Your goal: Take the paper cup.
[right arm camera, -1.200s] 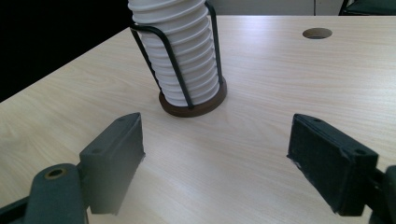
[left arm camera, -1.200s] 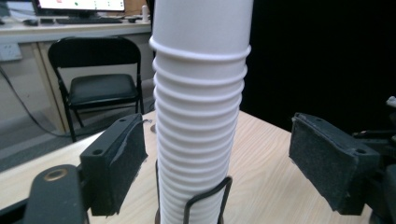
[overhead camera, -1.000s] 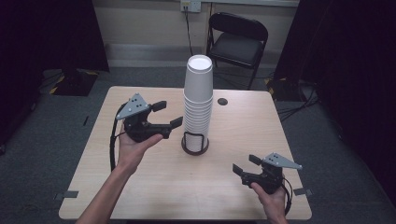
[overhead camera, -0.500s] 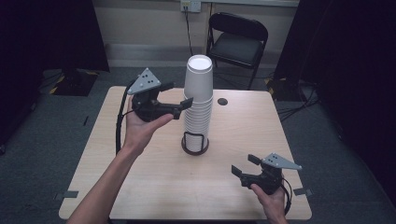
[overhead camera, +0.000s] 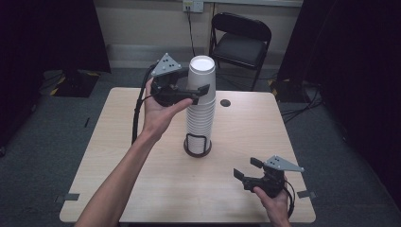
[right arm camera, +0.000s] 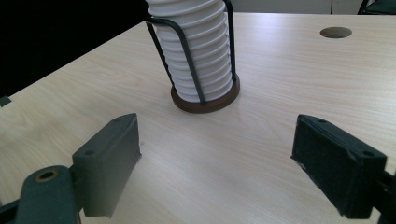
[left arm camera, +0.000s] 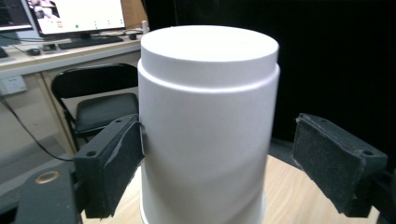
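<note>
Left gripper (overhead camera: 201, 91) has risen to straddle the top cup (left arm camera: 205, 121), jaws spread, ready to clamp; right gripper (overhead camera: 249, 169) idle, jaws spread

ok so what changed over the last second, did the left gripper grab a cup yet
The left gripper rose from table height beside the cup stack and swung in around the top cup. Its jaws are open: one pad touches the cup wall, the other stands clear, so nothing is gripped yet. The right gripper, open near the table's near right corner, kept its place, as did the stack in its wire holder.
</note>
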`<state>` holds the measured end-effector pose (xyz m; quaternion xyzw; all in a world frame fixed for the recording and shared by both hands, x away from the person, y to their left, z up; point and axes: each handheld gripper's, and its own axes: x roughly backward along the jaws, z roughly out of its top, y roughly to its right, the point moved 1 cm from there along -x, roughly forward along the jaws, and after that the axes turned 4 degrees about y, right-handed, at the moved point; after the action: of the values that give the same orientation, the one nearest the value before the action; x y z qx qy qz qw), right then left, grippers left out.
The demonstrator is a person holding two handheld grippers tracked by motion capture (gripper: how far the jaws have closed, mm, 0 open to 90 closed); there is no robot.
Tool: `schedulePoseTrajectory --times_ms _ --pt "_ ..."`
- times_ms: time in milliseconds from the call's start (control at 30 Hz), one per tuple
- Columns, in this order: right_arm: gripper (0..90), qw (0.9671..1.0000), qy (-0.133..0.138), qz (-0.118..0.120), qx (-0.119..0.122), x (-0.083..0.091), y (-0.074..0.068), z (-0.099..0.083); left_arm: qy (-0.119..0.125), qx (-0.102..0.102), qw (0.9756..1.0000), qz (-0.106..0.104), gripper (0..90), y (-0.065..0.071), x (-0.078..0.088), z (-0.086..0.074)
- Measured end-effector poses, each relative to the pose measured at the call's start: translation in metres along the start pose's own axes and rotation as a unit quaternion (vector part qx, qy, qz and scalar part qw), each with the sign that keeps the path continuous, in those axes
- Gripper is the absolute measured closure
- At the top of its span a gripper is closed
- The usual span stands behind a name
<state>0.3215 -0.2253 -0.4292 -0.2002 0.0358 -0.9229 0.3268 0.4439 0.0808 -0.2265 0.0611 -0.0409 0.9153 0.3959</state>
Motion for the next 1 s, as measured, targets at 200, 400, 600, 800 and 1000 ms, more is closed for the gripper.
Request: schedulePoseTrajectory --times_ms 200,400,600,800,1000 --pt "14.8 1.0 -0.001 -0.001 -0.008 -0.001 0.003 -0.001 -0.007 0.011 0.9999 0.007 15.8 -0.004 -0.015 0.002" --pt "14.8 1.0 -0.004 -0.001 -0.003 -0.001 0.002 -0.002 -0.015 0.006 0.9998 0.011 15.1 -0.001 -0.025 -0.002" --pt "14.8 1.0 -0.006 0.0 -0.001 -0.003 0.001 -0.002 -0.022 0.007 0.9995 0.023 14.0 0.001 -0.035 -0.006" --pt "14.9 1.0 -0.009 0.001 0.0 -0.003 0.0 -0.003 -0.034 0.008 0.9992 0.02 12.6 0.0 -0.039 -0.011" --pt "15.6 0.9999 -0.014 -0.003 -0.001 -0.005 0.0 -0.003 -0.047 0.005 0.9987 0.017 11.6 -0.001 -0.043 -0.014"
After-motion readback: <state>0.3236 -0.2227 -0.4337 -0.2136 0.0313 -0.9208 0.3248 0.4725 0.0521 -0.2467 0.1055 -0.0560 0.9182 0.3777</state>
